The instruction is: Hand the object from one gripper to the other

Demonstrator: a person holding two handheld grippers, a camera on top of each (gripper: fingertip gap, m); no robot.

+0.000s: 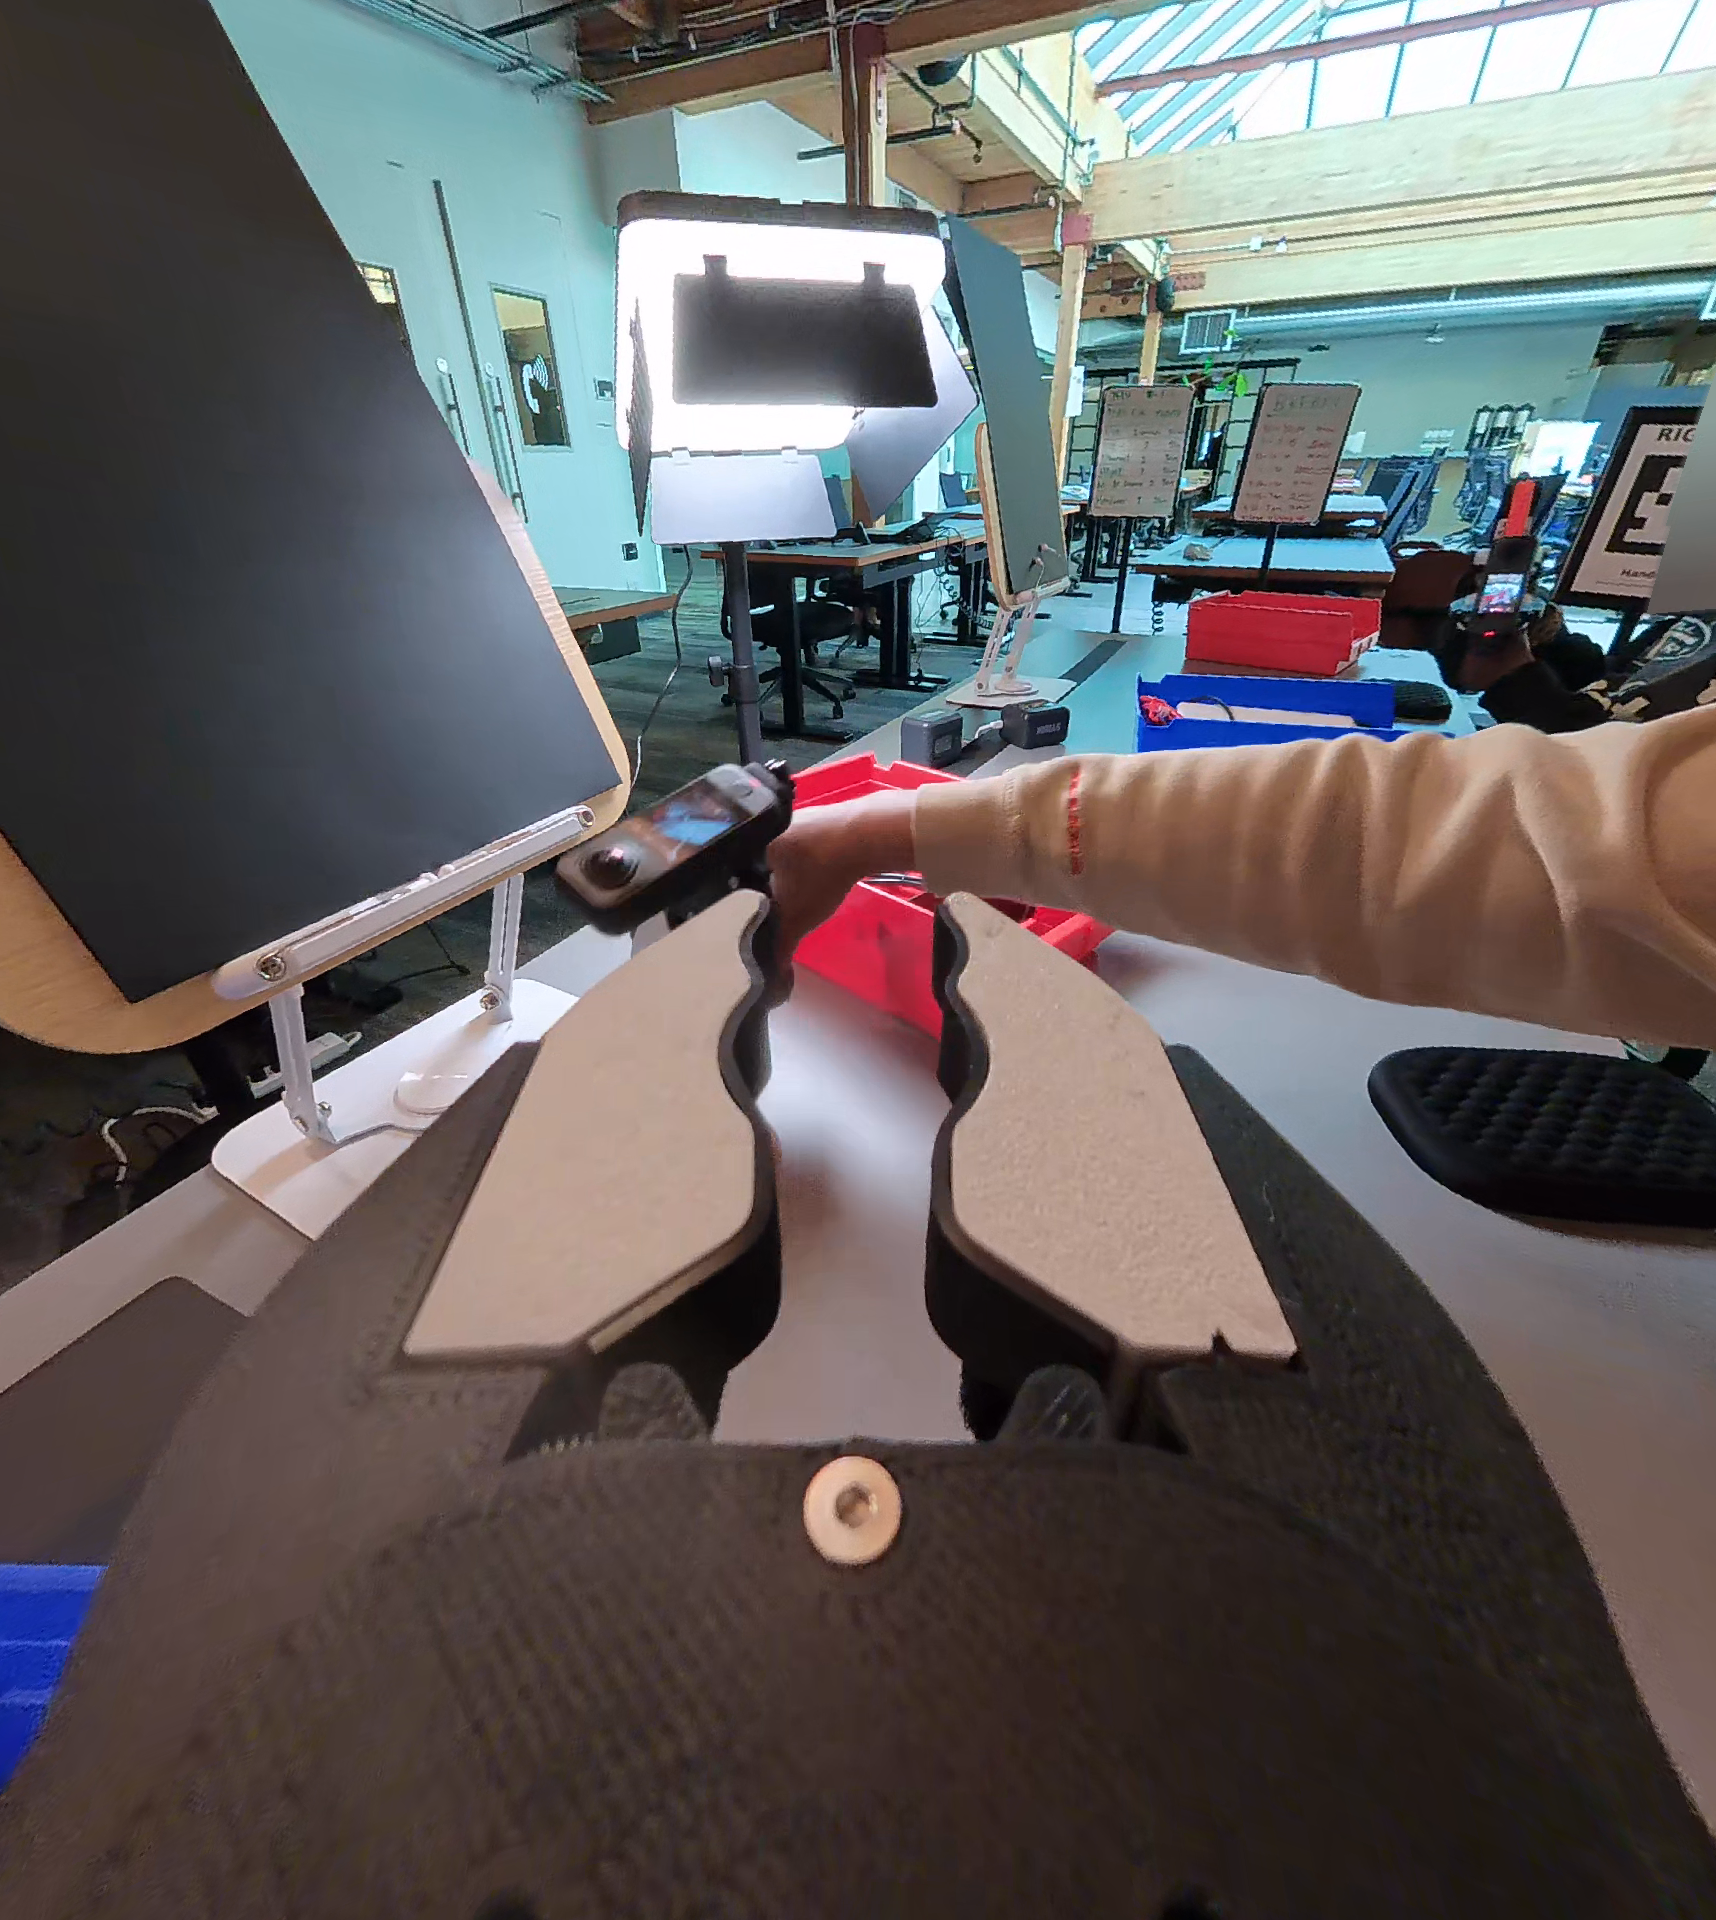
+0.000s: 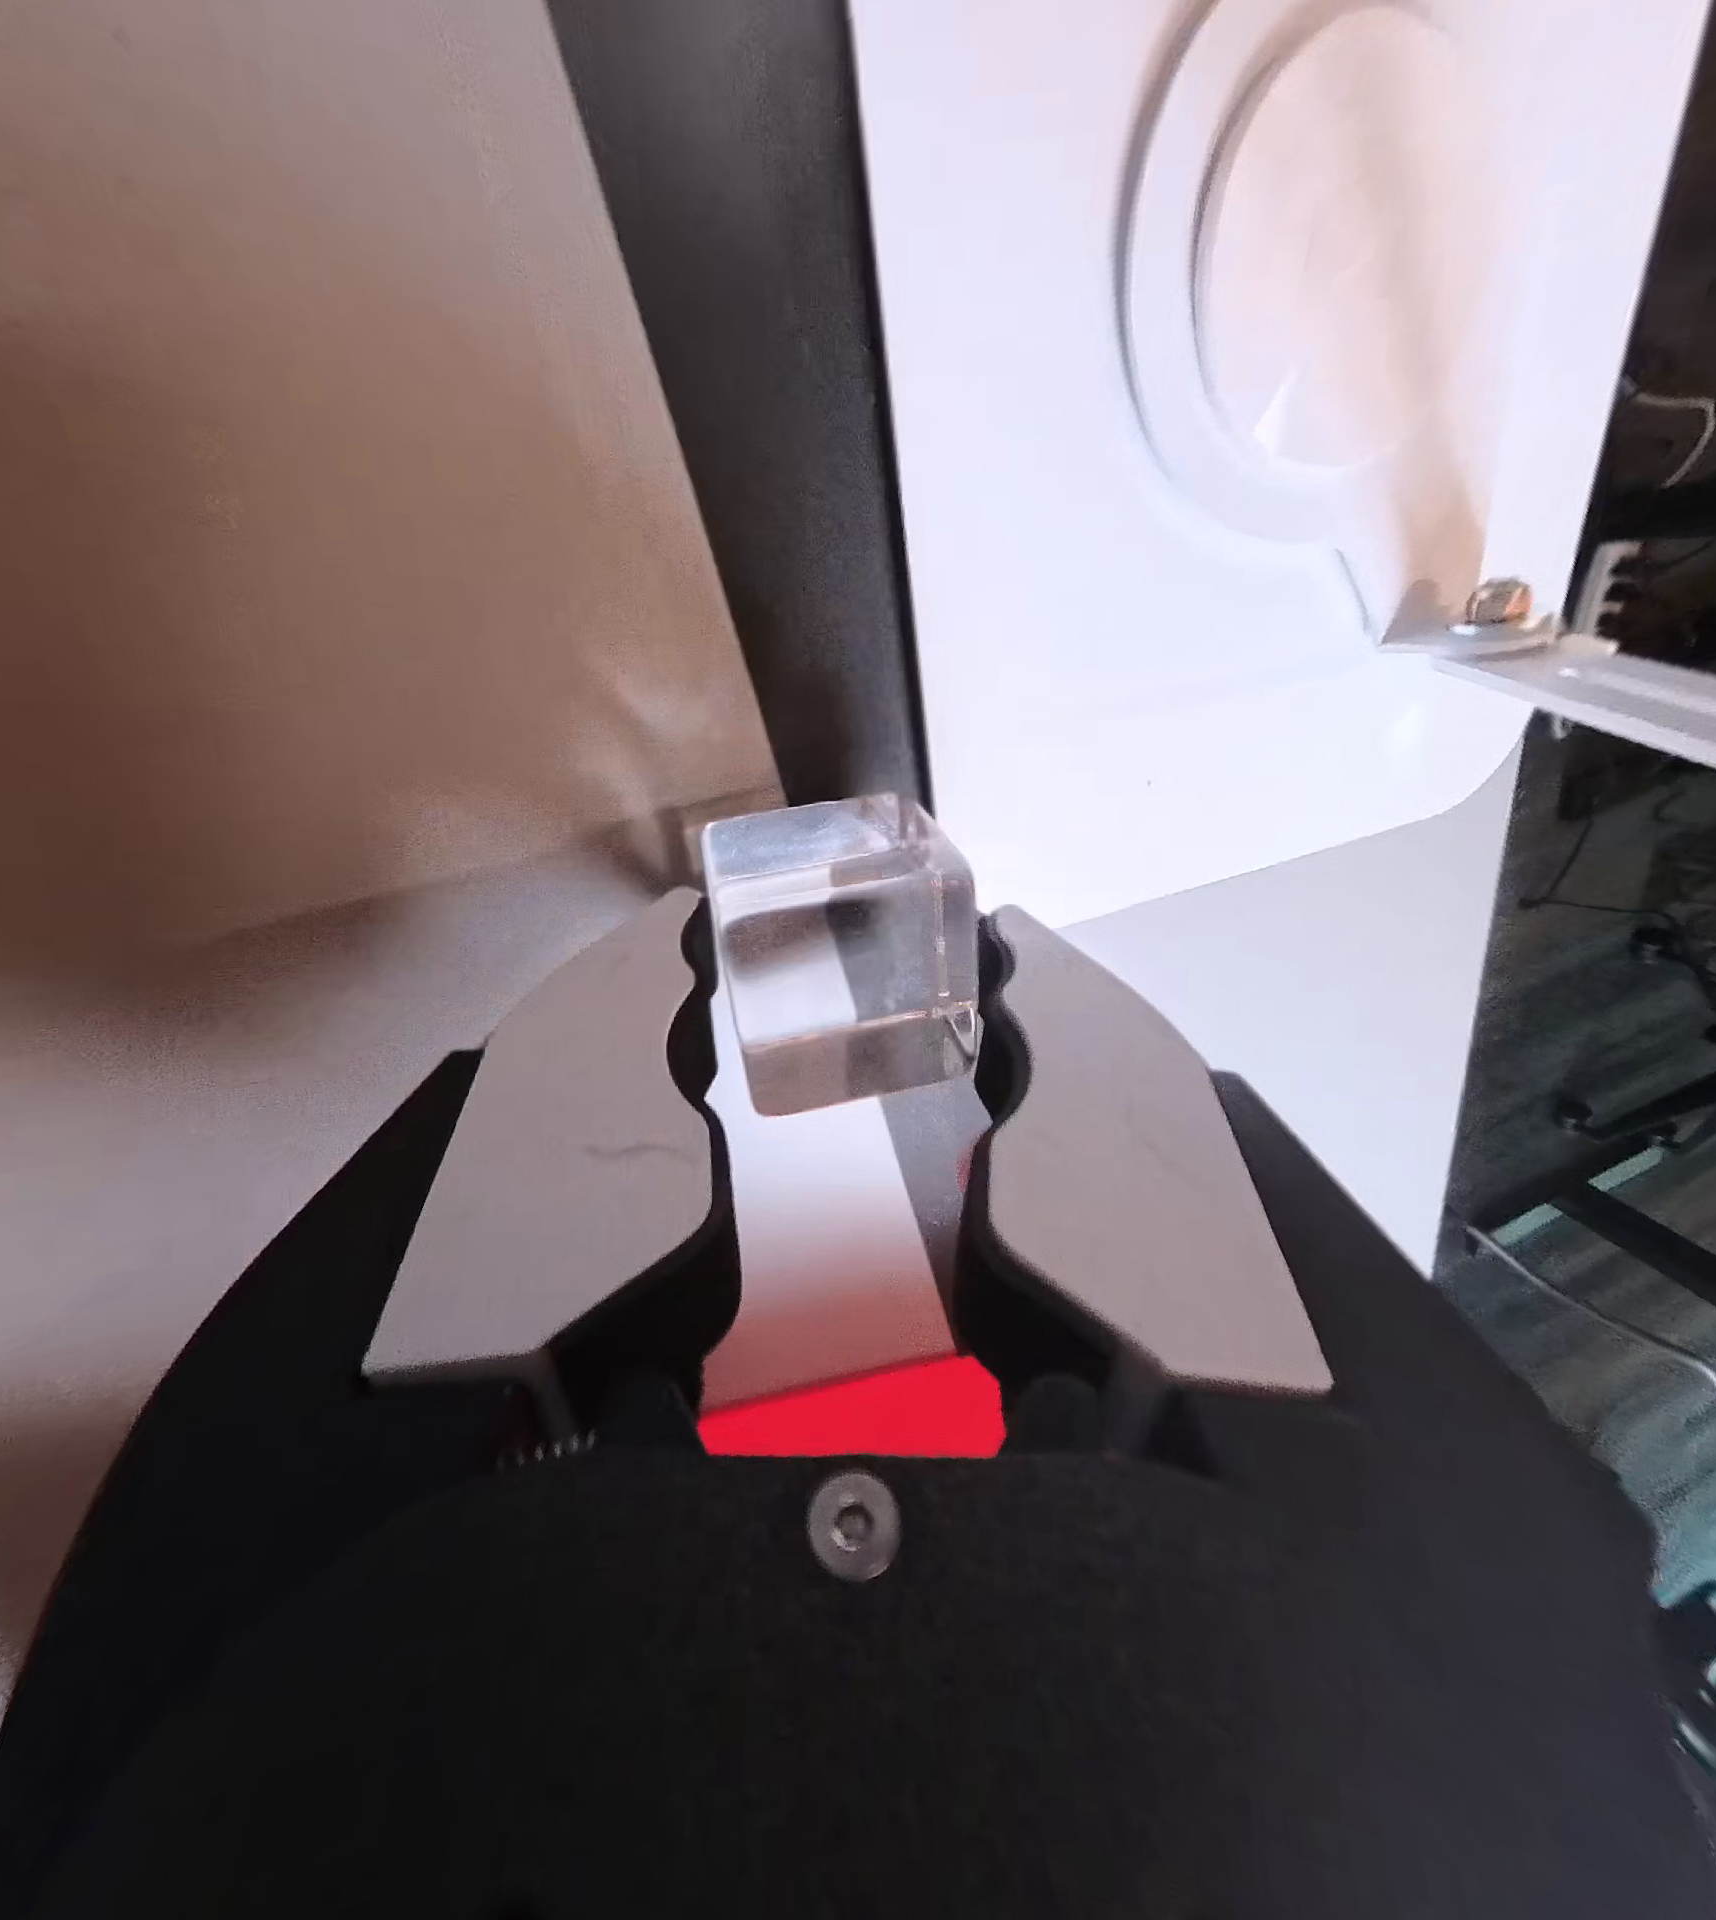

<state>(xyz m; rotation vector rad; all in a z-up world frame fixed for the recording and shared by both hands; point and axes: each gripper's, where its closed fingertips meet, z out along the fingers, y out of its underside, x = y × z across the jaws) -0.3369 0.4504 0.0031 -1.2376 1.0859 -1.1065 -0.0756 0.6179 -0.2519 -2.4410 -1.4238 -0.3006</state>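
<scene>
Right gripper (image 2: 843,977) pinches clear cube (image 2: 838,956) beside white stand base (image 2: 1093,623); left gripper (image 1: 849,966) spread, empty

Light: panel lamp (image 1: 776,332) is blowing out white; skylights are adding daylight.
Blur: white stand (image 2: 1280,343) is smearing.
Edges: fisheye bending.

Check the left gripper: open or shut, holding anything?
Open and empty. The left gripper has bare table showing between its fingers; the clear cube sits in the right gripper.
</scene>
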